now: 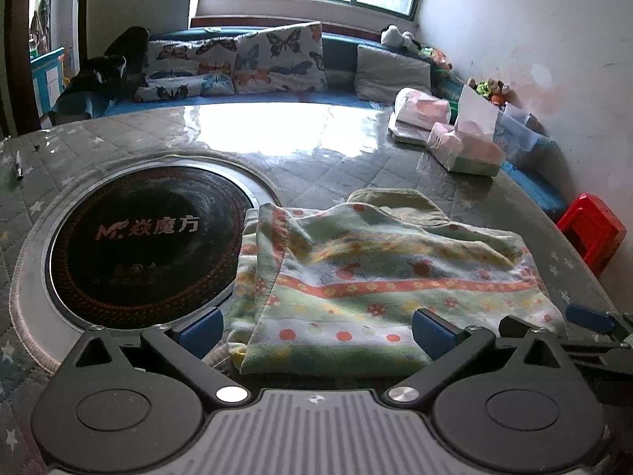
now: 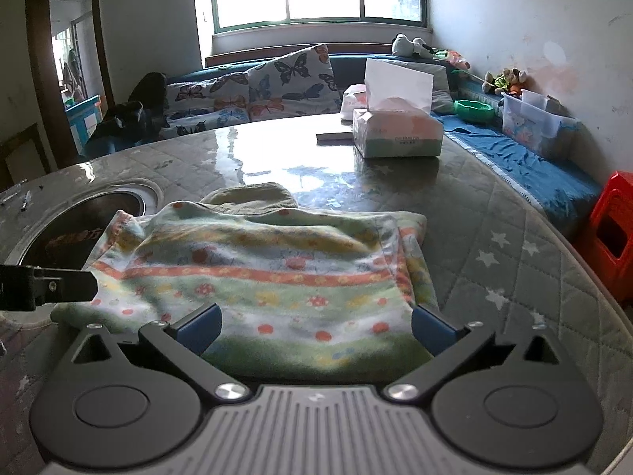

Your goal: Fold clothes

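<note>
A small striped garment (image 1: 379,285) with mushroom and flower prints lies partly folded on the round grey quilted table (image 1: 324,170); its left side overlaps the black induction hob (image 1: 146,245). It also shows in the right wrist view (image 2: 269,273). My left gripper (image 1: 316,334) is open and empty, its blue pads at the garment's near edge. My right gripper (image 2: 316,328) is open and empty over the garment's near hem. The right gripper shows at the left view's right edge (image 1: 589,318); the left gripper shows at the right view's left edge (image 2: 59,285).
Tissue packs (image 1: 467,150) and a tissue box (image 2: 395,134) stand at the table's far right. A pen (image 1: 18,166) lies far left. A blue couch with butterfly cushions (image 1: 253,63) runs behind. A red stool (image 2: 613,237) stands at the right.
</note>
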The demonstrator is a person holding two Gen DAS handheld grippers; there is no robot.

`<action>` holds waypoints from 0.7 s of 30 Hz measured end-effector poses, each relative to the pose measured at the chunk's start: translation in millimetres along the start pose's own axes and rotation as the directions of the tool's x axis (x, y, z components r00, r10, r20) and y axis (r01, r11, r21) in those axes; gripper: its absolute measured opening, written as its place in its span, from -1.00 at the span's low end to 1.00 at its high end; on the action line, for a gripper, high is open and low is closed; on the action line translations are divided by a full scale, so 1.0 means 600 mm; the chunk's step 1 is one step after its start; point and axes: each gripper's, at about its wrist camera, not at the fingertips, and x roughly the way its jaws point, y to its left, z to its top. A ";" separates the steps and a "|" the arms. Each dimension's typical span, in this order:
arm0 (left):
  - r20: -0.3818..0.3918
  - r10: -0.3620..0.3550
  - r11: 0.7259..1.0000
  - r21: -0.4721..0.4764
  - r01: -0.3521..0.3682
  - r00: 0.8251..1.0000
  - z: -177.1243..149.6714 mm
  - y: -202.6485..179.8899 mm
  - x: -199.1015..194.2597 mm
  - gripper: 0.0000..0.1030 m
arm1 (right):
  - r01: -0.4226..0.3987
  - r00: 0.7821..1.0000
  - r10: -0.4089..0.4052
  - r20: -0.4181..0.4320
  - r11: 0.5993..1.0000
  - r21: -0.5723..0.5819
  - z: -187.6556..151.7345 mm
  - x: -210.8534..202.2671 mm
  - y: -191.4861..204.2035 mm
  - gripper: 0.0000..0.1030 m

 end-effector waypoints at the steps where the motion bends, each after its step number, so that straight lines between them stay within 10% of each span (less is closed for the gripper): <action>1: 0.008 -0.002 1.000 0.002 0.002 1.000 -0.002 -0.001 -0.003 1.00 | 0.000 1.000 0.000 0.002 1.000 0.004 -0.001 -0.003 0.000 1.00; 21: -0.054 0.009 1.000 -0.009 -0.009 0.998 -0.051 -0.011 -0.027 1.00 | 0.014 1.000 -0.014 -0.001 1.000 0.023 -0.043 -0.041 0.010 1.00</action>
